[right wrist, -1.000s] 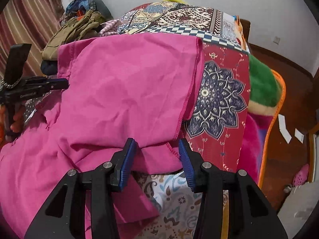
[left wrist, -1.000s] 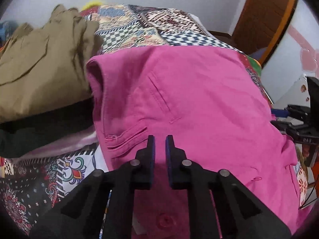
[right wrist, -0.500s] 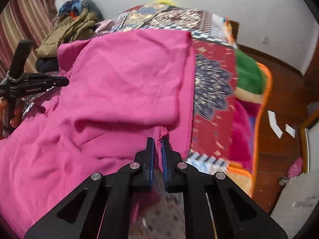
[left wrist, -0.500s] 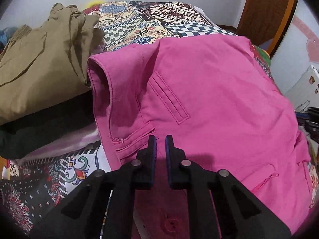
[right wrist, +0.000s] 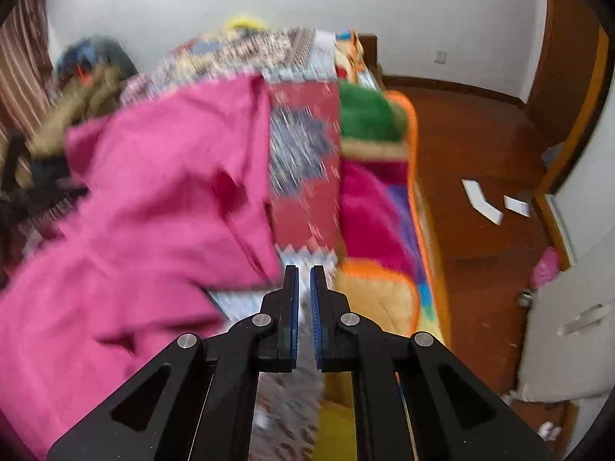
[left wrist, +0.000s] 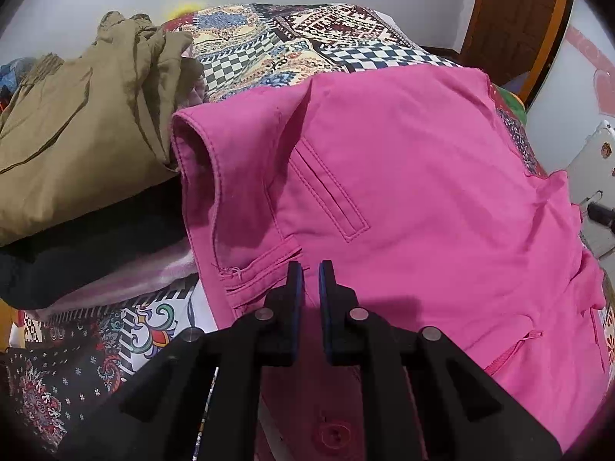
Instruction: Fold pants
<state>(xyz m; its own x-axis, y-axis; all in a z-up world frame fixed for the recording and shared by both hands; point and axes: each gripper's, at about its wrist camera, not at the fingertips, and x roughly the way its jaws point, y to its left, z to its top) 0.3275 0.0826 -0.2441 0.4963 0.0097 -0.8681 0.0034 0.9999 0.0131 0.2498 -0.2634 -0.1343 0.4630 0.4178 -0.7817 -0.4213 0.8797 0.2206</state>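
Note:
Pink pants lie spread on a patterned bedspread, waistband and welt pocket facing my left gripper. My left gripper is shut on the waistband near the belt loops. In the blurred right wrist view the pants fill the left side. My right gripper is shut, just right of the pant hem; whether cloth is pinched between its fingers cannot be told. The left gripper's handle shows dimly at far left.
A pile of olive and black clothes lies left of the pants. The bed's edge with a bright fleece blanket drops to a wooden floor at the right. A white cabinet stands at far right.
My right gripper closed at the pant hem and has swung quickly right toward the bed's edge. The pants have shifted in the left wrist view; my left gripper stays shut.

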